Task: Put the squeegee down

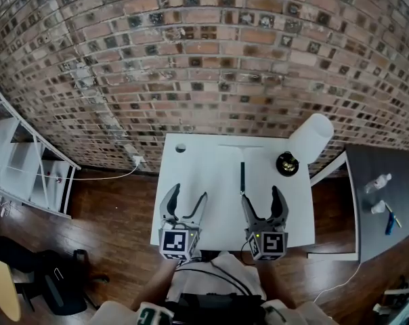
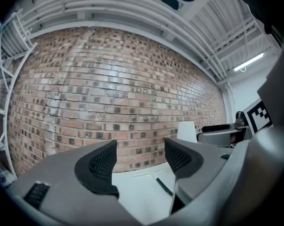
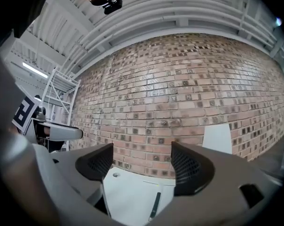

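Tabletop: you look down on a white tabletop [image 1: 191,181], right in front of you.
Squeegee: the squeegee [image 1: 242,176] lies flat near the middle of it. The dark handle points at you, and the thin pale blade lies across the far end.
Hole: a small round hole [image 1: 181,148] sits by your far left corner.
Lamp: a lamp [image 1: 310,139] with a white shade stands on its black round foot at your far right corner.
Side tabletop: on your right, a dark grey tabletop [image 1: 380,249] holds two small bottles [image 1: 378,181] and a blue pen-like thing [image 1: 391,220].

White table [image 1: 198,181] (beside brick wall [image 1: 204,59])
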The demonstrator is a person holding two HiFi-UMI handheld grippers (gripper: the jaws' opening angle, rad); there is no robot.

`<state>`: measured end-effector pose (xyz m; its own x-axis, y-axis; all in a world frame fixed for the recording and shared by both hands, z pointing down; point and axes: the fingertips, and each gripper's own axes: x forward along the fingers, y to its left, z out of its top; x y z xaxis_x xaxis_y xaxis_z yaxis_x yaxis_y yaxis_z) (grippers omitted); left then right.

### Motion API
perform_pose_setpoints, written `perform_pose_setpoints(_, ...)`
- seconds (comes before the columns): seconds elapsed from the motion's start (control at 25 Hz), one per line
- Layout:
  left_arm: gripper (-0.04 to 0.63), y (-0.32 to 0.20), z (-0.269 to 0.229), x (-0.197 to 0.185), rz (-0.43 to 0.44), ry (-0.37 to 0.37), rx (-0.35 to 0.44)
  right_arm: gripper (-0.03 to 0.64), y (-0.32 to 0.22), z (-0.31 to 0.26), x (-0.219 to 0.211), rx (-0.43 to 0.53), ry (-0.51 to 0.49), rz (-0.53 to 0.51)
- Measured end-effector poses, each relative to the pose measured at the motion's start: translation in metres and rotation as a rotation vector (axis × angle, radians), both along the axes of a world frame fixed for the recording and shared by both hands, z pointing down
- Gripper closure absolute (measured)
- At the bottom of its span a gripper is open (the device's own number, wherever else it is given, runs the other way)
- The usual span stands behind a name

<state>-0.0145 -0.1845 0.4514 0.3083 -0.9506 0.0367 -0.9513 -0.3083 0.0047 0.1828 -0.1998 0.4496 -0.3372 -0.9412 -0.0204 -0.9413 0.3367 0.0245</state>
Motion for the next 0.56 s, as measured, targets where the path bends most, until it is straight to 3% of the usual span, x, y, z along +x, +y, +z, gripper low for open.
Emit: perform_pose_setpoints(0.56, 0.276, 0.011, 0.013, -0.012, 0.012, -0.049, -0.026, 0.208, 0.005, 0.0, -0.016, -0.02, 0.005, -0.029)
